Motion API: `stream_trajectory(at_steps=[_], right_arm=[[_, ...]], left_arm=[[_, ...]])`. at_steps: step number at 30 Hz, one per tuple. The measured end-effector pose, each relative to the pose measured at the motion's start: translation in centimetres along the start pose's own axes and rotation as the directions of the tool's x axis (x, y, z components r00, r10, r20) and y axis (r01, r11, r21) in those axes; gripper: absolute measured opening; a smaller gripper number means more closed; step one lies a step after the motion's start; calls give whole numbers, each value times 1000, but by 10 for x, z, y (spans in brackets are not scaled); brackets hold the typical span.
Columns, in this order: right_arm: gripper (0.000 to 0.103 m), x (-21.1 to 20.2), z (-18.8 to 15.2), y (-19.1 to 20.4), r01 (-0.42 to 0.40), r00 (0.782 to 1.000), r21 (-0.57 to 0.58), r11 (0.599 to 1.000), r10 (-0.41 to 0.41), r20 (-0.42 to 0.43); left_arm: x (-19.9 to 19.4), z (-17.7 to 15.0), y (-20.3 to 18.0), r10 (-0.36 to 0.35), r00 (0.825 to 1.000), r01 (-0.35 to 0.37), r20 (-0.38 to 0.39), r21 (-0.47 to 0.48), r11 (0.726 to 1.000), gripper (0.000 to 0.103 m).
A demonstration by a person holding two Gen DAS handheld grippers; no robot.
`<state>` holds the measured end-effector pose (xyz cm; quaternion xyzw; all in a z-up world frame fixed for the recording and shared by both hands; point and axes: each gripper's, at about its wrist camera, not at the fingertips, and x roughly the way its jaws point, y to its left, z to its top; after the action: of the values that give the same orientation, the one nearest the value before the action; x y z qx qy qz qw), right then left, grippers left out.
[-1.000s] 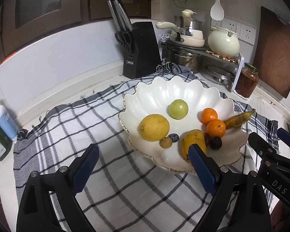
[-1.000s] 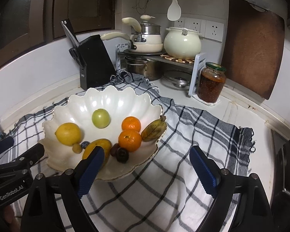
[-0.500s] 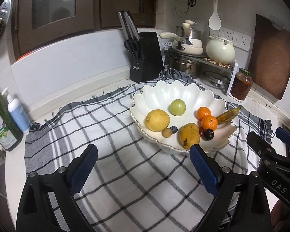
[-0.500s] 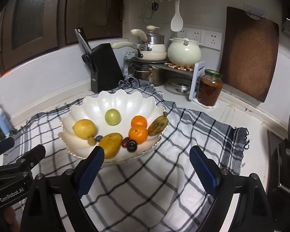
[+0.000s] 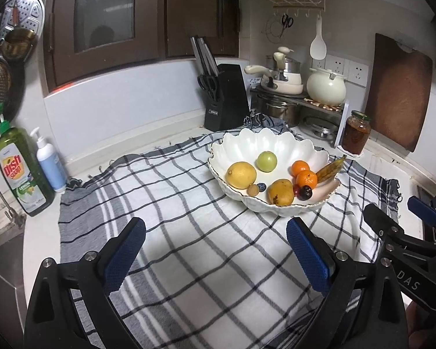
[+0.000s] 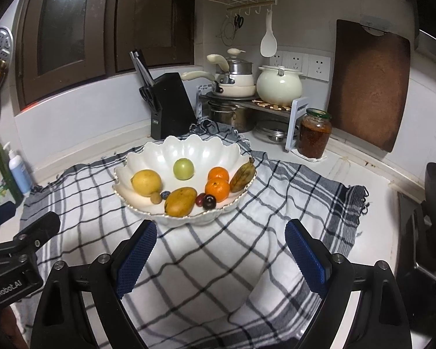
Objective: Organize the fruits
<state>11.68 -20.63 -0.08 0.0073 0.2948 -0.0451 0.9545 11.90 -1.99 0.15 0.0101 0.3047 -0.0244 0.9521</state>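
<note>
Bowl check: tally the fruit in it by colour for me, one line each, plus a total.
In the white bowl:
Yellow: 2, lemon and mango
Green: 1, round fruit
Orange: 2, tangerines
Brown-spotted yellow: 1, banana
Tan: 1, small round fruit
Blue: 1, berry
Dark red: 2, small fruits
Total: 10

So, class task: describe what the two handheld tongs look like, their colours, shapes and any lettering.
Both tongs, left and right, are black frames with triangular cut-outs and silver screws. Each finger carries a long blue pad with a knobbly grid texture. Seen from the side, the right one reads "DAS" in white, the left one "GenRobot.AI". No cables or sleeves show.
</note>
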Motion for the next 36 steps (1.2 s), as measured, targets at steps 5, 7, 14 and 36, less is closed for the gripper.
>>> stream_trajectory(at_steps=[5,7,14,36], right_arm=[[91,-20,-8,2,-9,1000,10,1000,9,8],[91,-28,-10,3,-10,1000,8,1000,9,16],[91,-47,-18,2,-8,1000,5,1000,7,27],[91,-65,-21,-4,-11,999,13,1000,10,46]], left_arm=[[-18,-9,3,-5,1000,5,8,3,1000,99],[-24,-12,4,-7,1000,7,11,0,1000,100],[-42,-23,5,-14,1000,14,20,-4,1000,100],[-62,-23,-1,-4,999,4,50,10,1000,100]])
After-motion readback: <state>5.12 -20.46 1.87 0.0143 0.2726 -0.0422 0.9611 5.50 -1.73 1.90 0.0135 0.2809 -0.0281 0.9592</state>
